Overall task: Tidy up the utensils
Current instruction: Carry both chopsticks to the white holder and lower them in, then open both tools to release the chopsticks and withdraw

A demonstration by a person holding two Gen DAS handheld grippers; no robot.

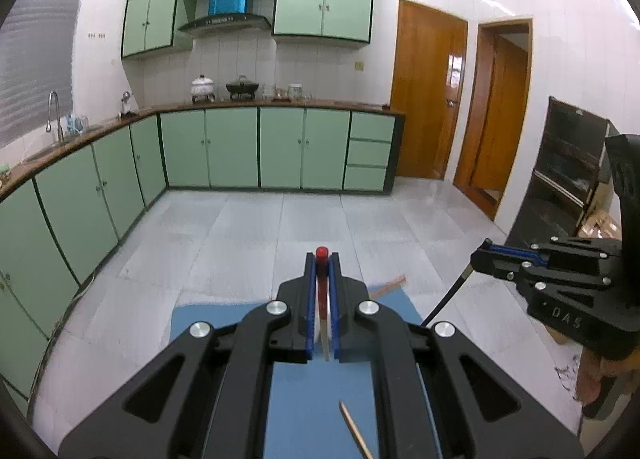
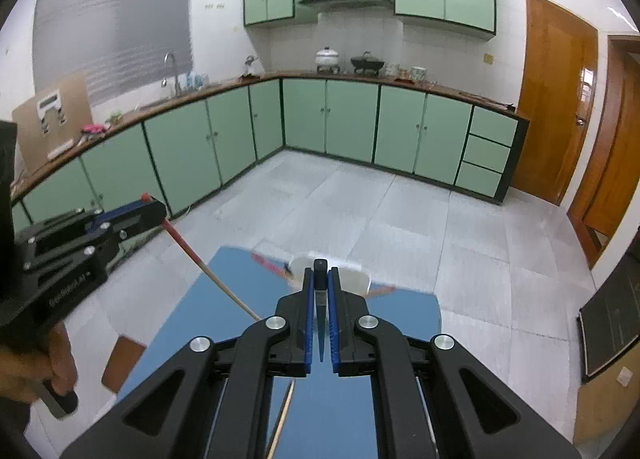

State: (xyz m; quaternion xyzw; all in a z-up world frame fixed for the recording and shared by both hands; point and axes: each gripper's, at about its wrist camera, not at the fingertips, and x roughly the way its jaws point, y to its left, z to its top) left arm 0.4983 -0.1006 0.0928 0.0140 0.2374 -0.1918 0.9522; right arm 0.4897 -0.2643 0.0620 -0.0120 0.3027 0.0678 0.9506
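Note:
My left gripper is shut on a red-topped chopstick with a pale lower end, held above the blue table. It also shows in the right wrist view, with the chopstick slanting down. My right gripper is shut on a black-handled utensil with a dark pointed end. In the left wrist view the right gripper holds that black utensil. A wooden chopstick lies on the table below; it also shows in the right wrist view.
A white holder and a red-handled utensil sit at the table's far edge, blurred. A brown stick lies at the far edge. Green kitchen cabinets, wooden doors and a dark shelf surround the tiled floor.

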